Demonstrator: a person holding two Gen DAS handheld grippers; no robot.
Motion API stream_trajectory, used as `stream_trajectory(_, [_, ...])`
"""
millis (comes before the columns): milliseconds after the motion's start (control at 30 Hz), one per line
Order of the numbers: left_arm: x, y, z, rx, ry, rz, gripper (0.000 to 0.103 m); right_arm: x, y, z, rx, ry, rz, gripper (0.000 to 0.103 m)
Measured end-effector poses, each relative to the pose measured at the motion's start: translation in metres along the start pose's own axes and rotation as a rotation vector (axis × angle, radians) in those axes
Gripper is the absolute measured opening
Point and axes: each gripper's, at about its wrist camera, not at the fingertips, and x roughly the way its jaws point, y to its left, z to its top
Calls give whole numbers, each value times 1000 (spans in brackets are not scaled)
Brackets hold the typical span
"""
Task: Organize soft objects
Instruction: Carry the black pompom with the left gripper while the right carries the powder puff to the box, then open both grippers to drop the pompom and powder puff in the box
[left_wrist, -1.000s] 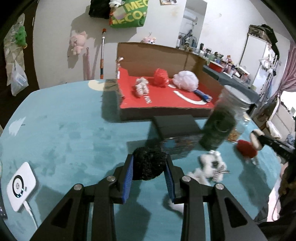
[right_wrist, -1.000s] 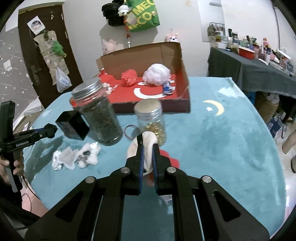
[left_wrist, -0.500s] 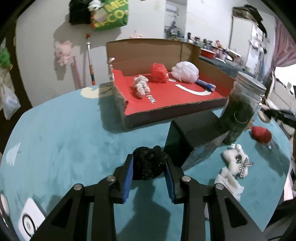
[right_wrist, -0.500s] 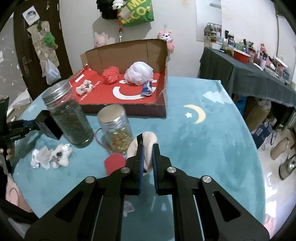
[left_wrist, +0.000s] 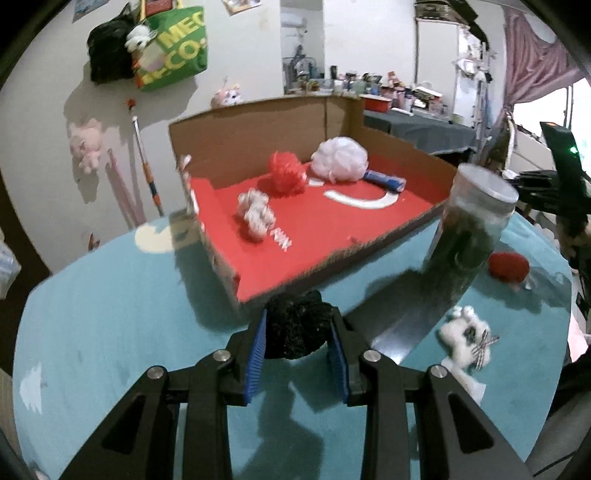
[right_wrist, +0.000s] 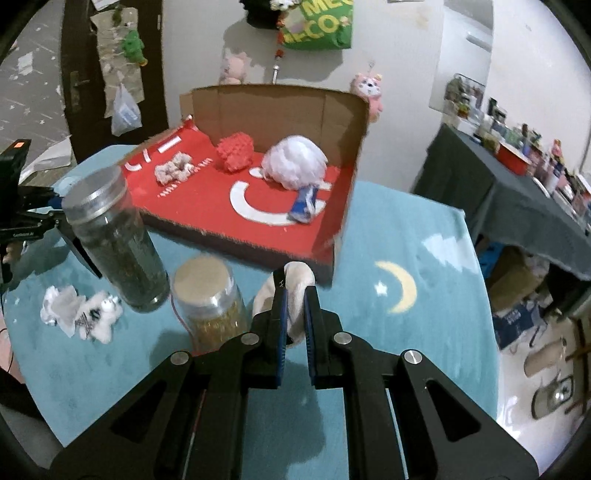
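Your left gripper (left_wrist: 298, 334) is squeezing a black fluffy ball (left_wrist: 297, 325) between its blue pads, just in front of the near edge of the red cardboard box (left_wrist: 314, 236). Your right gripper (right_wrist: 294, 317) is pinched almost closed on a cream soft toy (right_wrist: 295, 284), held near the box's front corner.

Inside the box you can see a red puff (left_wrist: 286, 173), a white puff (left_wrist: 340, 158), a small pink-and-white scrunchie (left_wrist: 255, 214) and a blue wrapper (left_wrist: 384, 181). Each lies apart from the others, but the wrapper sits just beside the white puff.

On the blue counter (left_wrist: 110, 295) a tall jar of dark stuff (right_wrist: 112, 236) stands next to a short jar of yellow stuff (right_wrist: 210, 299). A white fluffy toy (right_wrist: 98, 314) lies by the tall jar, touching a crumpled white paper (right_wrist: 59, 304). A red soft thing (left_wrist: 508, 266) lies on the counter past the tall jar.
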Motion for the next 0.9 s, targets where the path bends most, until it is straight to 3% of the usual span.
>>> stream_trajectory(233, [9, -4, 34, 50, -22, -15, 34, 9, 4, 33, -44, -27, 39, 8])
stream_trajectory(467, [46, -13, 80, 23, 35, -60, 34, 39, 9, 74, -21, -4, 128, 8])
stream_trajectory(633, [82, -14, 110, -5, 99, -67, 34, 83, 13, 109, 24, 81, 200, 9])
stream_trajectory(900, [141, -17, 130, 5, 229, -35, 34, 155, 11, 137, 80, 243, 212, 9])
